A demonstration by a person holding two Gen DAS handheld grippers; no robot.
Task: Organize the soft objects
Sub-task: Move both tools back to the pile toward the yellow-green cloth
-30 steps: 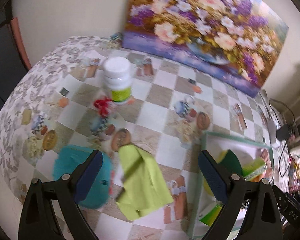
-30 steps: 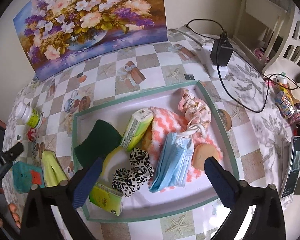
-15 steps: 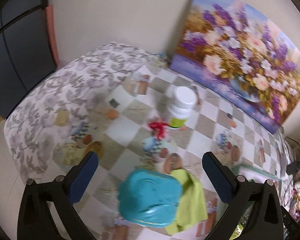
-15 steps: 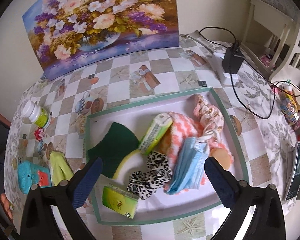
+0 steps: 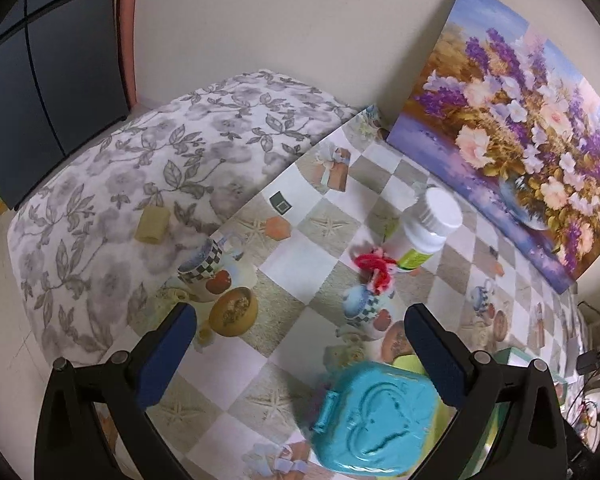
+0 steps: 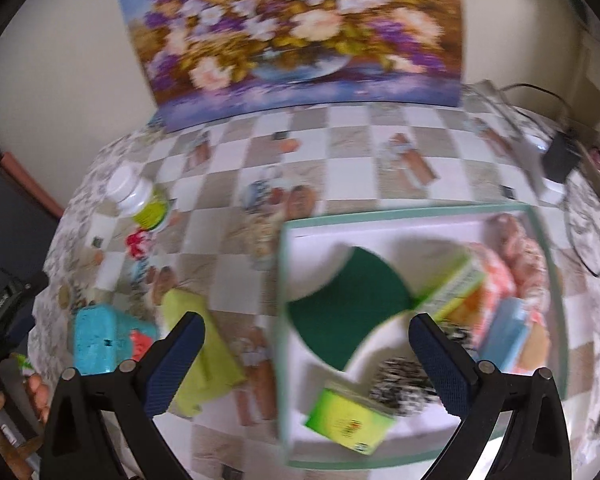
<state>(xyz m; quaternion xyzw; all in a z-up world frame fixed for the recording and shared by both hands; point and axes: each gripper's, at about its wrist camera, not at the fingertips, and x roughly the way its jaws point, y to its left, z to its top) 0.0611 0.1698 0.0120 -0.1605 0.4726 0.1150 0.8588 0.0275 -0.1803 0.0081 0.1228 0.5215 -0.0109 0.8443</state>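
Observation:
A white tray with a green rim (image 6: 400, 216) holds soft things: a dark green sponge (image 6: 348, 308), a leopard-print scrunchie (image 6: 400, 384), a blue face mask (image 6: 504, 336), a pink knit cloth (image 6: 500, 276) and two green tissue packs (image 6: 348, 420). Left of the tray lies a yellow-green cloth (image 6: 198, 356), which also shows in the left wrist view (image 5: 410, 362), beside a turquoise case (image 5: 374, 416) (image 6: 96, 344). A red scrunchie (image 5: 374, 270) (image 6: 138, 242) lies by a white bottle (image 5: 426, 230) (image 6: 138, 198). My left gripper (image 5: 300, 354) is open and empty above the tablecloth. My right gripper (image 6: 306, 362) is open and empty above the tray's left edge.
A flower painting (image 5: 520, 120) (image 6: 296, 28) leans on the wall at the back. A black charger with cables (image 6: 558, 160) lies at the right. The table's rounded left edge (image 5: 40, 208) drops off beside a dark cabinet (image 5: 40, 80). A small yellow piece (image 5: 152, 226) lies near that edge.
My left gripper has swung left and back, so the turquoise case and cloth slid to the lower right of its view. My right gripper has moved left towards the tray's left edge.

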